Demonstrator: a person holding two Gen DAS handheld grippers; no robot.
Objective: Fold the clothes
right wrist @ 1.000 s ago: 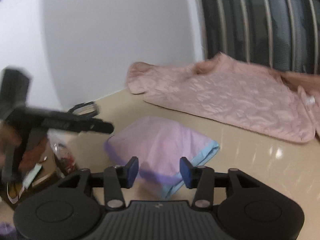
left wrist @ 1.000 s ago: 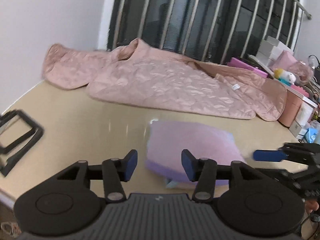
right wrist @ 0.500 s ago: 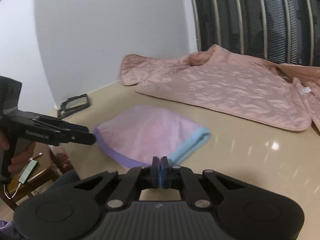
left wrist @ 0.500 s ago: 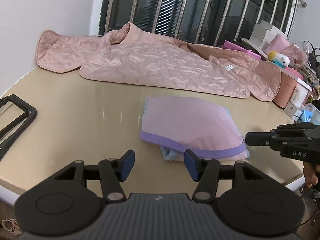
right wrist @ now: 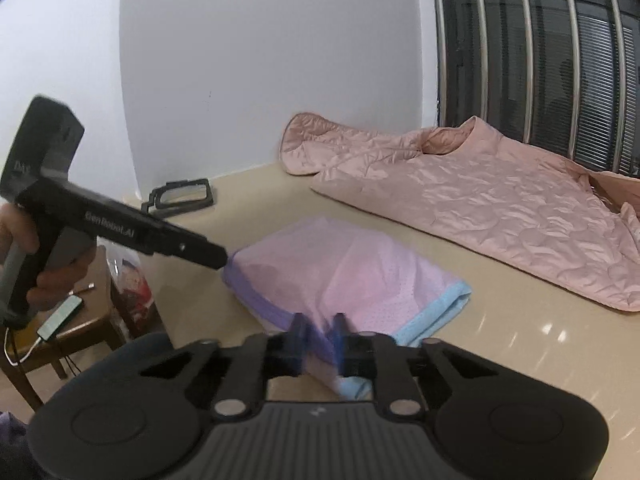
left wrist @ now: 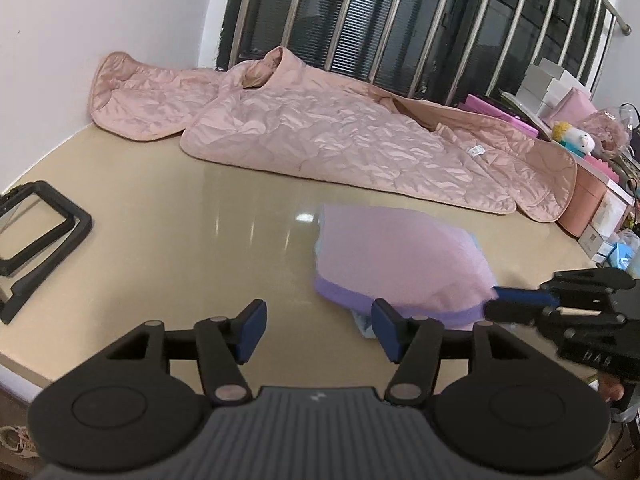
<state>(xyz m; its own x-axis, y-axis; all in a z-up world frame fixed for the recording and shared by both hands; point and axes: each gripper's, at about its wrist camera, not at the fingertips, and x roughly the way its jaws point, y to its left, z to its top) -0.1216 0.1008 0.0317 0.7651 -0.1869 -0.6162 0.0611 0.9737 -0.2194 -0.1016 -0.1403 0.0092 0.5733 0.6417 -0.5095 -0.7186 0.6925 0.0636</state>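
Observation:
A folded pink garment [left wrist: 404,264] with purple and light-blue trim lies on the beige table [left wrist: 180,240]; it also shows in the right wrist view [right wrist: 344,272]. My left gripper [left wrist: 318,330] is open and empty, just short of the garment's near-left corner. My right gripper [right wrist: 318,338] has its blurred jaws a narrow gap apart at the garment's near edge; the purple and blue hem lies between them. In the left wrist view the right gripper [left wrist: 516,306] looks nearly shut at the garment's right corner. A pink quilted jacket [left wrist: 340,140] lies spread along the table's far side.
A black frame stand [left wrist: 36,232] lies at the table's left edge. Boxes and a soft toy [left wrist: 572,136] crowd the far right. A wooden stool [right wrist: 72,332] with a phone stands beside the table. Window bars [left wrist: 400,20] run behind the jacket.
My right gripper, shut half a second ago, has parted slightly and moved onto the garment's near edge. My left gripper stayed open and shifted left of the garment.

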